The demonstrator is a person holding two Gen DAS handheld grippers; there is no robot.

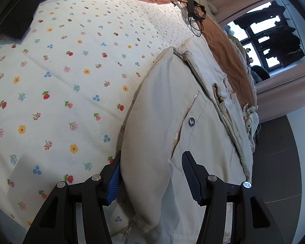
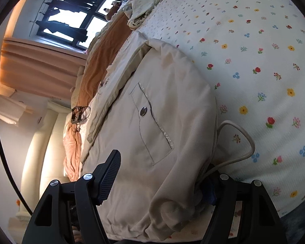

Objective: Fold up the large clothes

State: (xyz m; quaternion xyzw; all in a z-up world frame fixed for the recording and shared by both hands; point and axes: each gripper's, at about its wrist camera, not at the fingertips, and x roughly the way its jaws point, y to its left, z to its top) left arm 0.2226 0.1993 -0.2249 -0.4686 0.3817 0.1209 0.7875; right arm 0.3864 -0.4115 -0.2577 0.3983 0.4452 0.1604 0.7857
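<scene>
A beige jacket [image 1: 164, 109] lies on a flower-print bed [image 1: 57, 85]. The left gripper [image 1: 150, 174] has its fingers spread wide around the jacket's folded edge. The right gripper [image 2: 162, 174] likewise straddles bunched hem fabric, fingers apart.

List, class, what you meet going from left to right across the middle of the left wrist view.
Floral bedspread → beige jacket → metal snap button → brown blanket → window.
</scene>
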